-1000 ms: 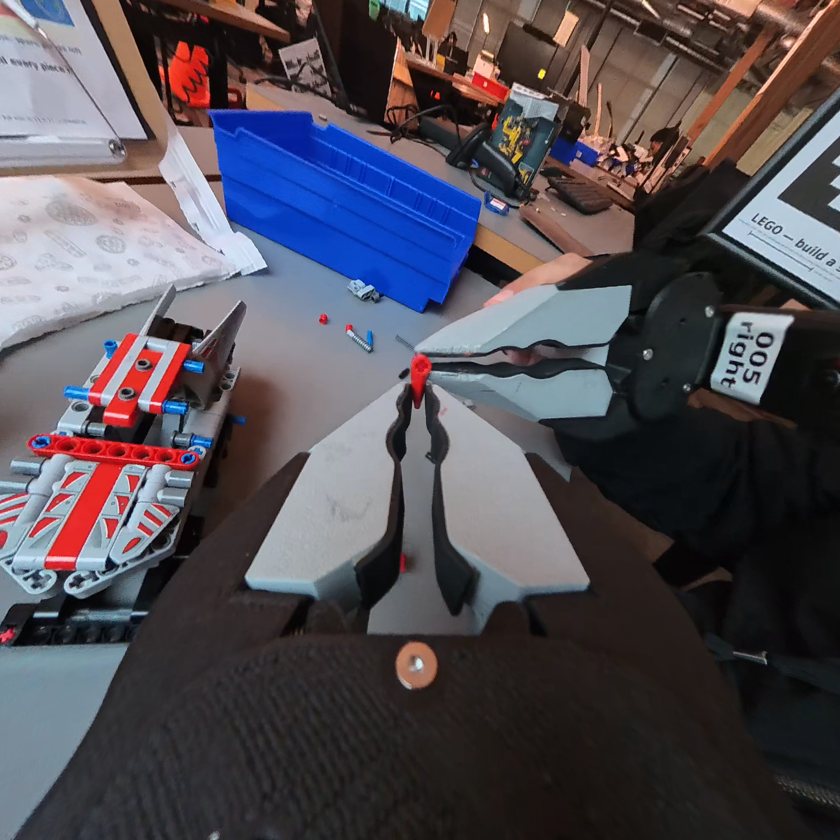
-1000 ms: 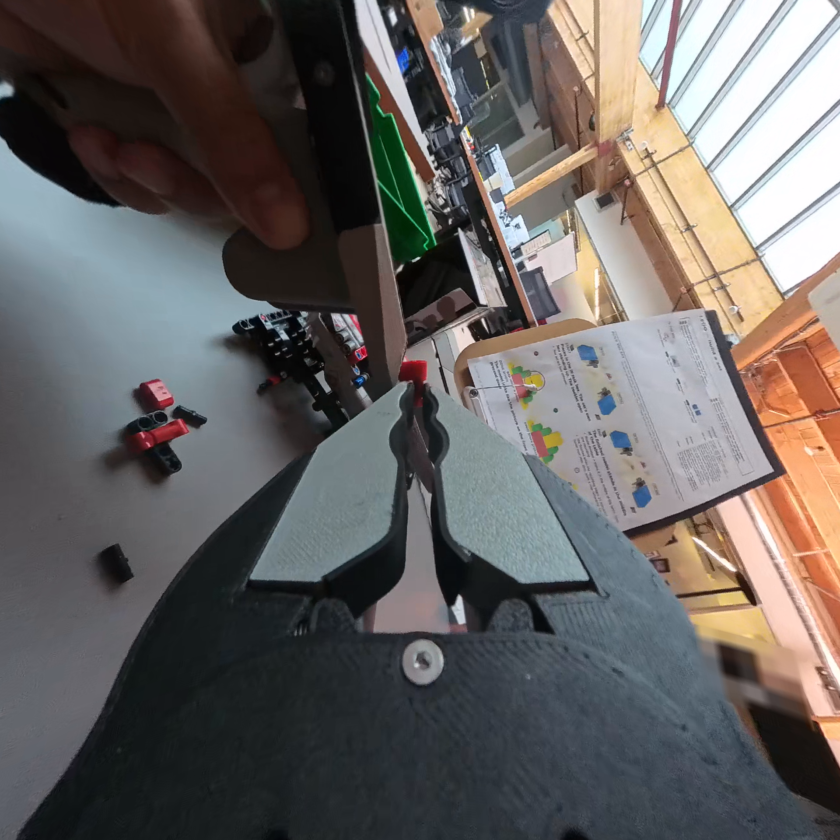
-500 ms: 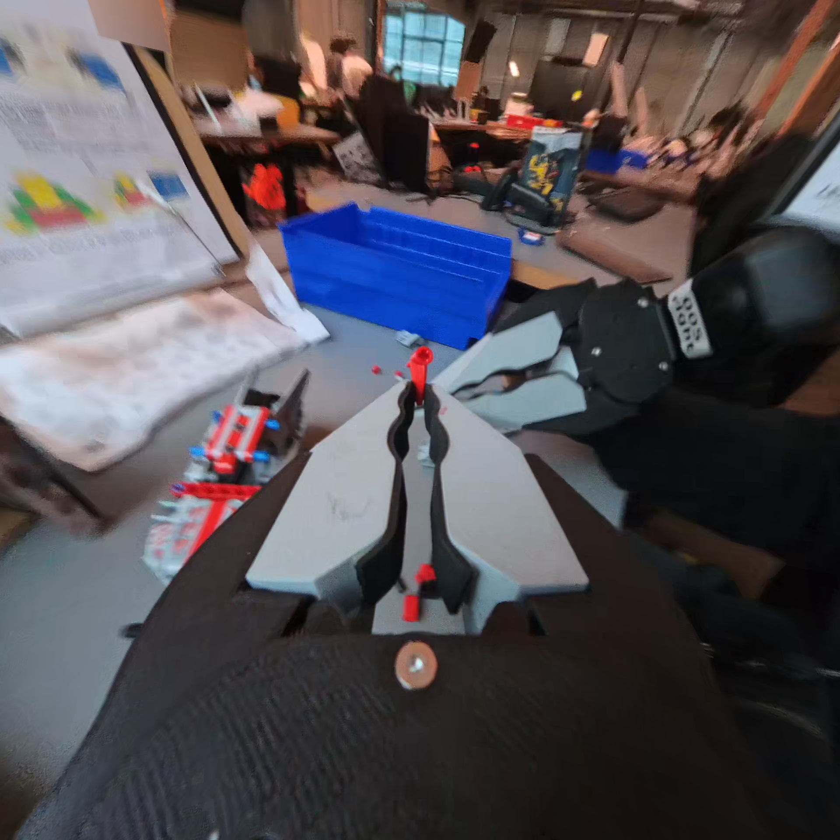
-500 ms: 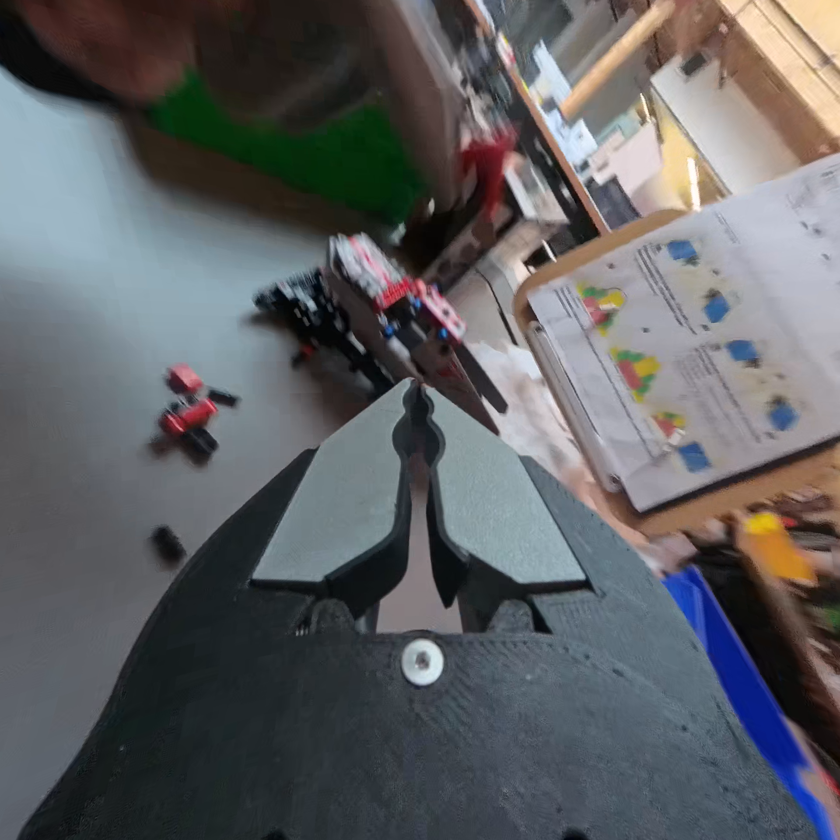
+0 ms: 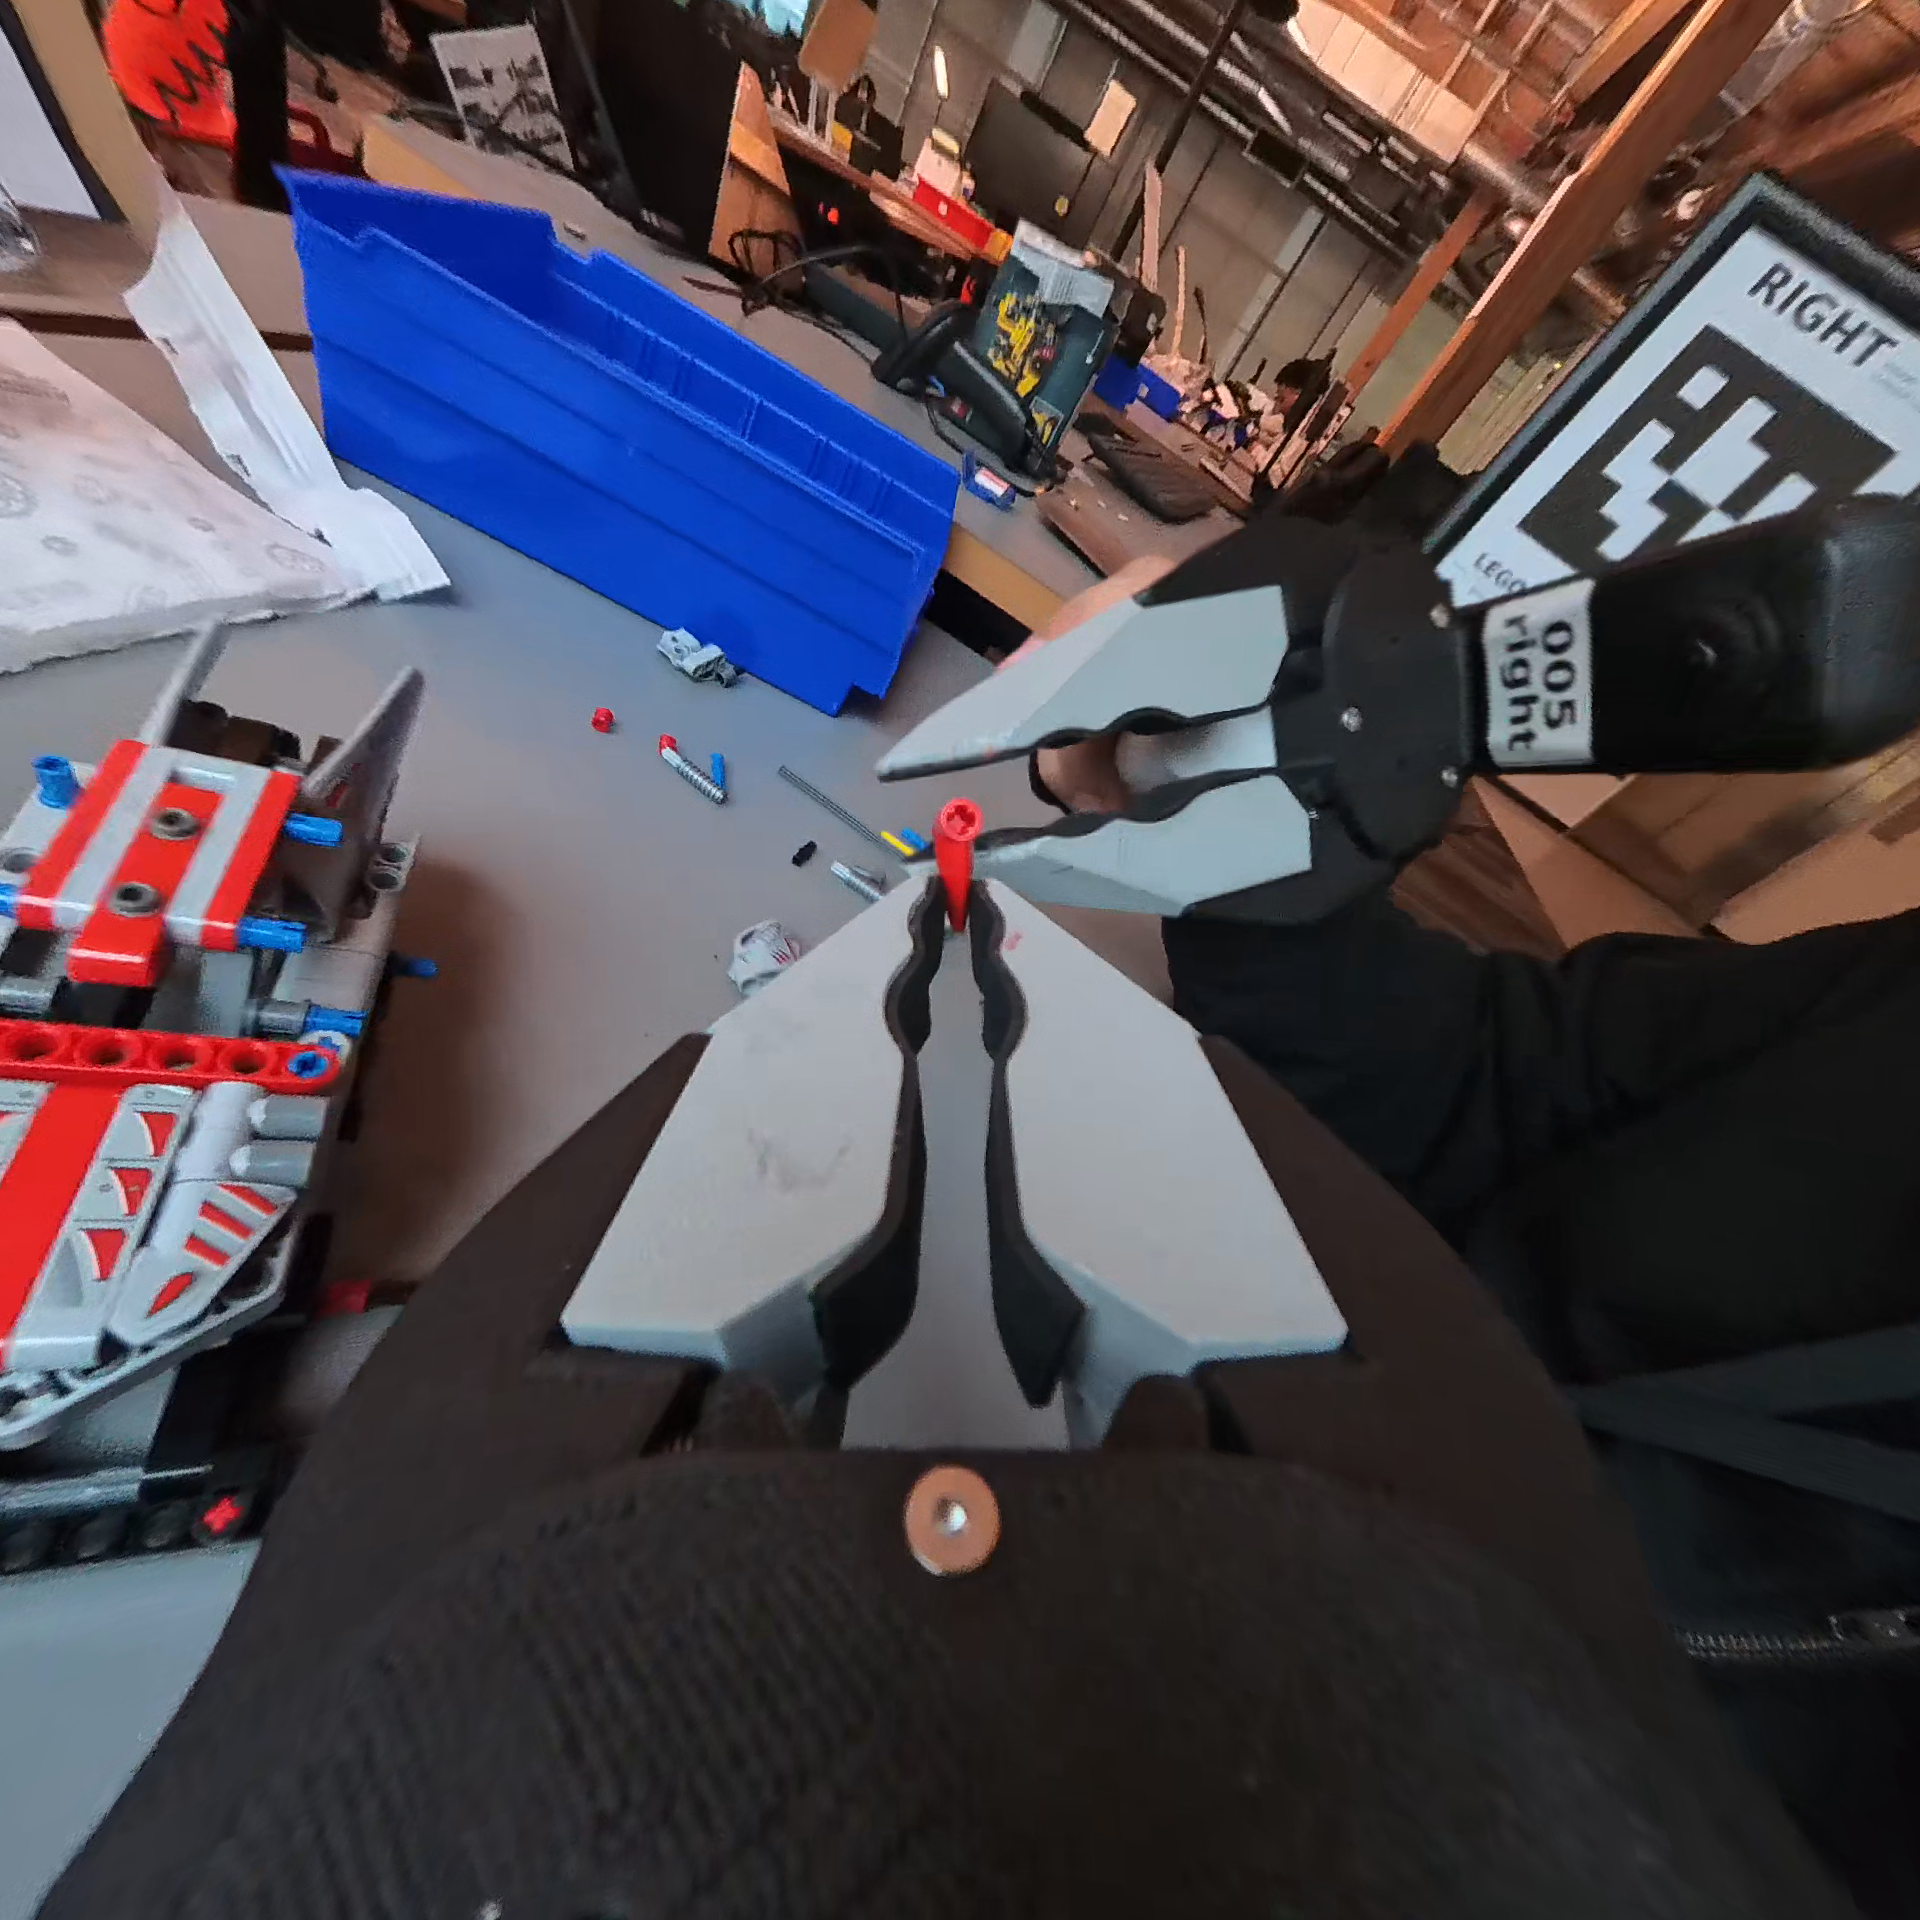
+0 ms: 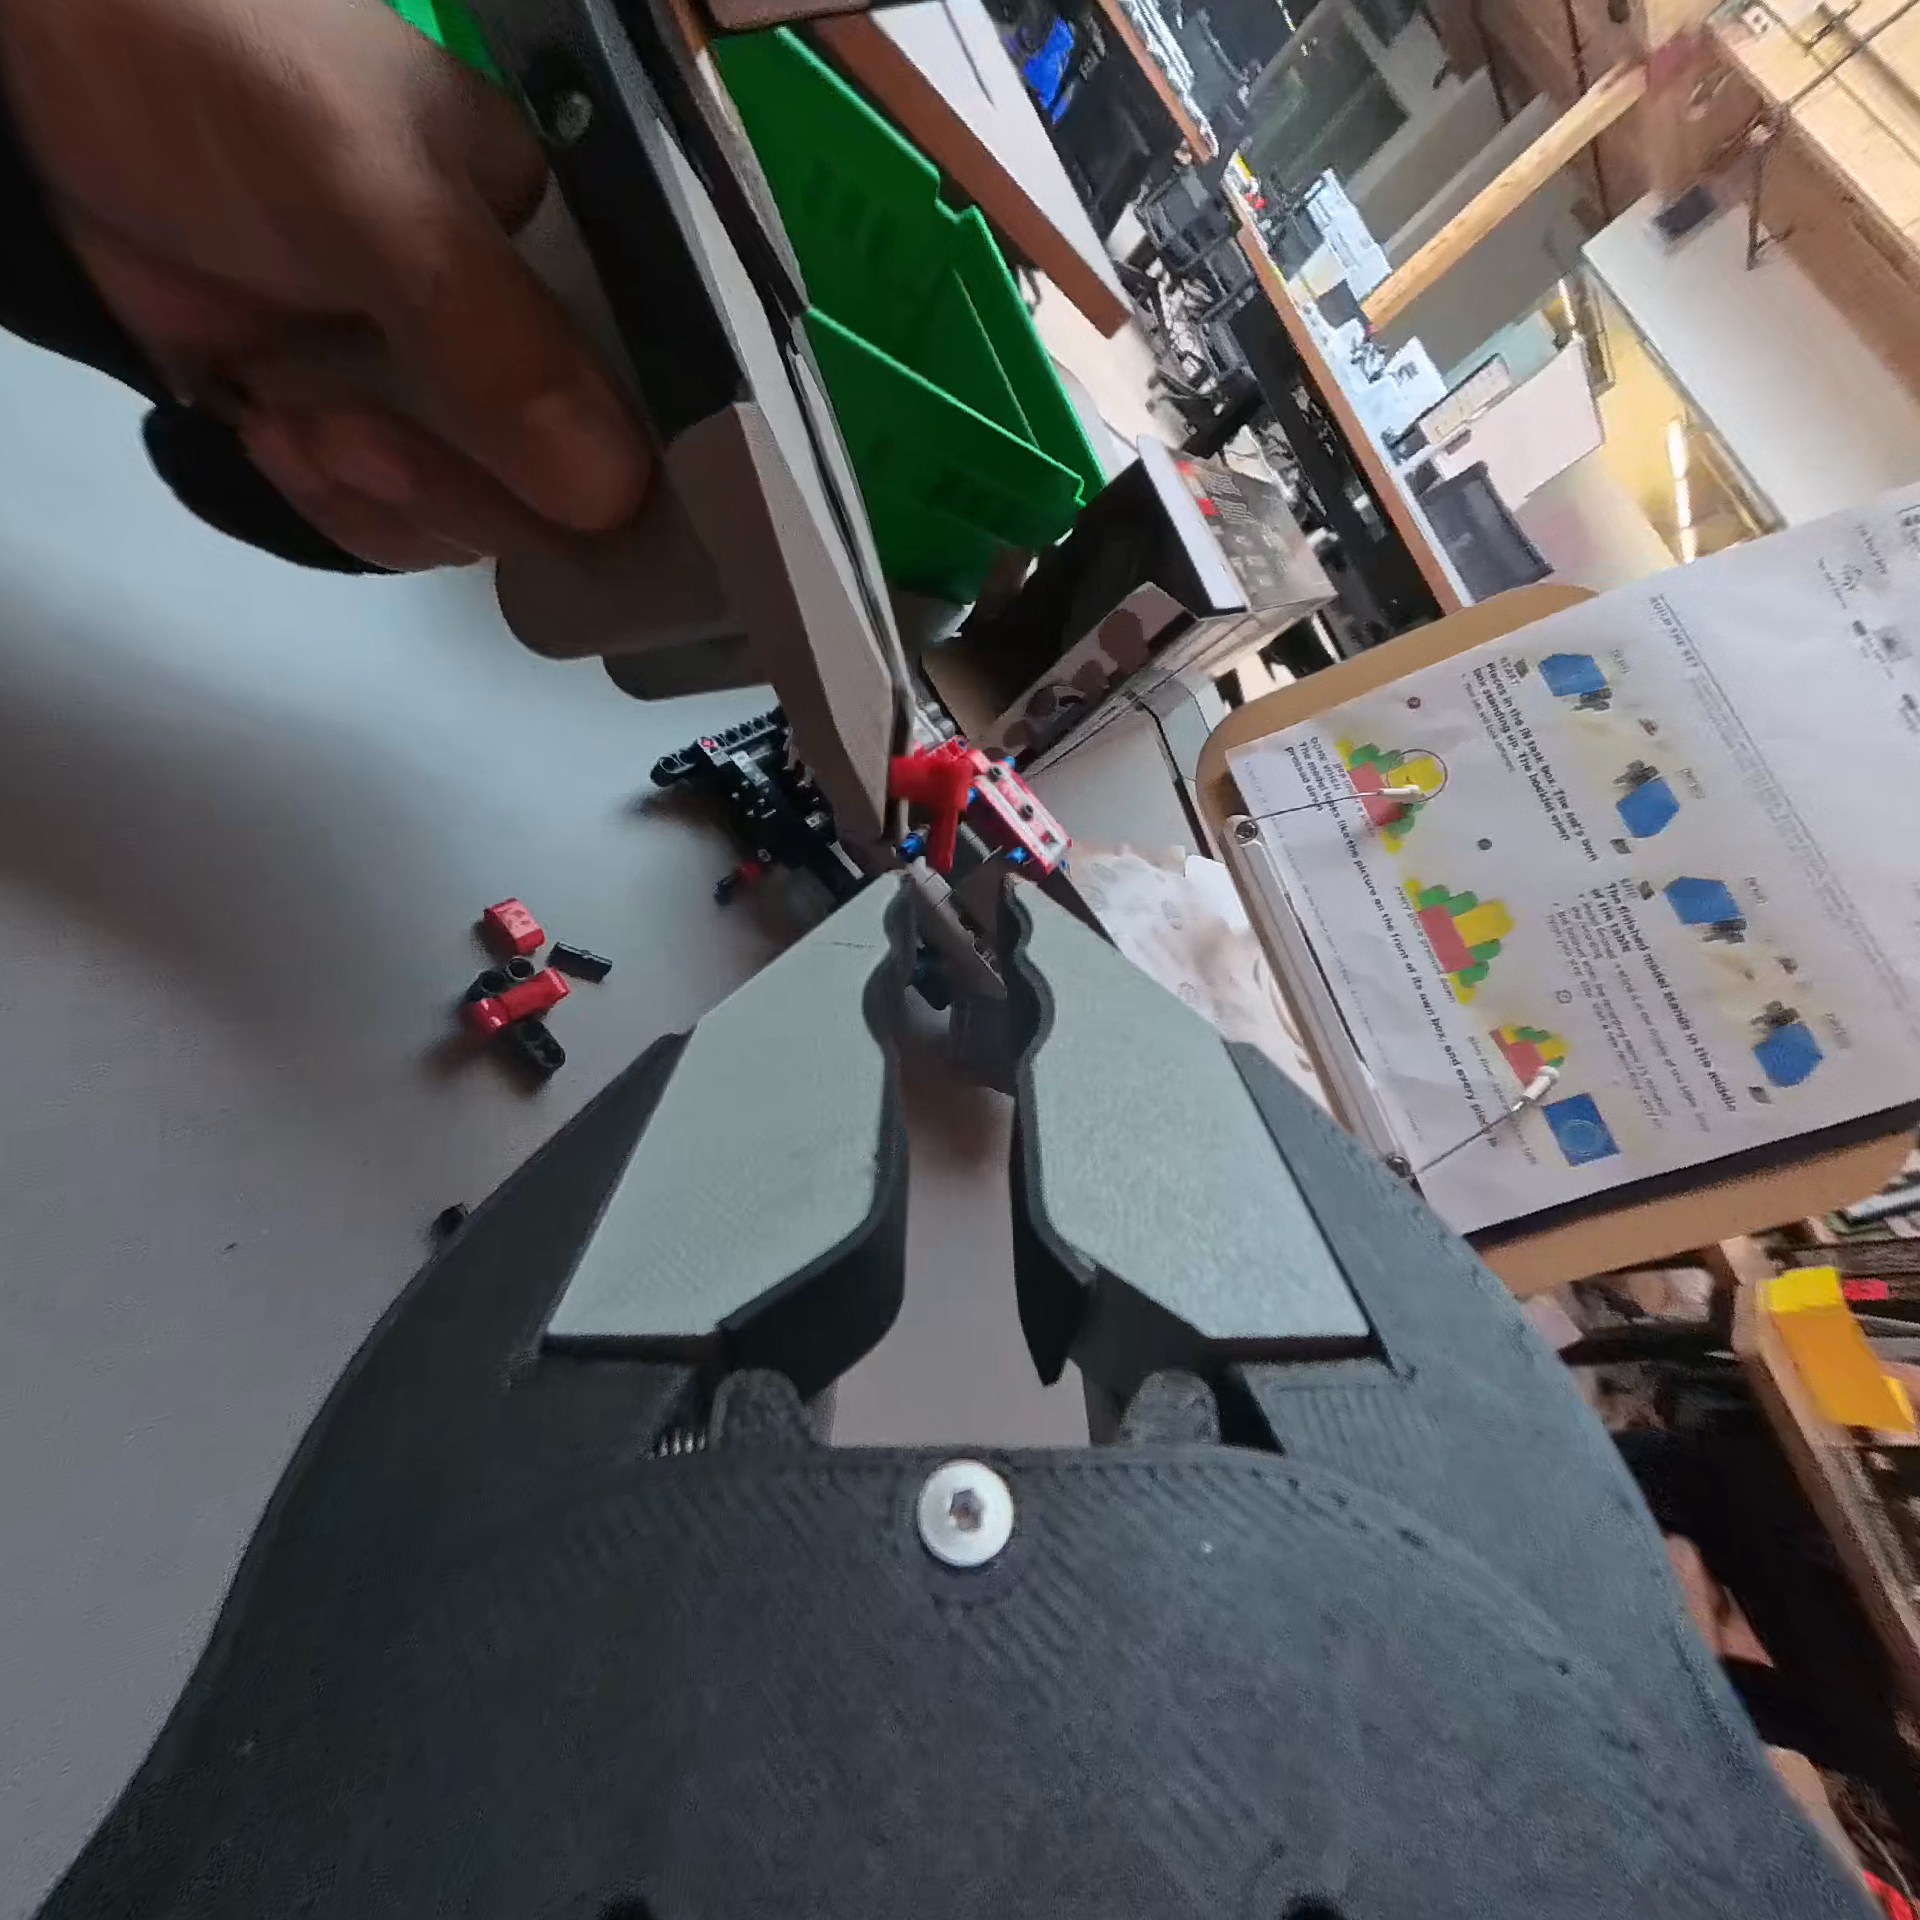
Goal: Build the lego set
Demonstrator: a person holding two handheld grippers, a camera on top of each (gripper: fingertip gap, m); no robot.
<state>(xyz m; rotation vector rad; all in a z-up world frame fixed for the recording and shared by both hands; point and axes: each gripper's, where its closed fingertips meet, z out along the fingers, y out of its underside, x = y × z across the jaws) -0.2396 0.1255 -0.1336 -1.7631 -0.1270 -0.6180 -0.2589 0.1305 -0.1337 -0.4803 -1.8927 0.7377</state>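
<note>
**Handing a red pin between two grippers above the table**

Pinching a small red piece [image 5: 954,860] at its very tips, the left gripper [image 5: 956,914] is closed down to a narrow slit, with the piece standing upright out of the gap and its round head clear above the fingertips. The right gripper [image 5: 904,816] comes in from the side with its jaws spread wide and nothing between them; its lower fingertip lies just beside the red piece, its upper one well above. In the right wrist view the same gripper [image 6: 951,914] shows an open gap, and the red piece [image 6: 930,795] appears beyond it, against the left gripper's finger.

The step in hand is judged to be a transfer or regrip of the piece. To do it well, the right jaws should bracket the exposed head squarely before closing, and the left should let go only once the second grip is firm; so small a part is likely to twist or spring away if caught off-centre.

The partly built model [image 5: 135,997], red, grey and black with blue pins, sits on the grey table [image 5: 540,883] well to the left. Loose parts lie scattered between it and a blue bin [image 5: 623,436]: a red stud [image 5: 600,718], a grey spring piece [image 5: 694,767] and a thin axle [image 5: 831,805]. More red and black parts [image 6: 514,997] lie in the right wrist view, near an instruction sheet [image 6: 1600,894] on a board. Much of the build appears to remain.
</note>
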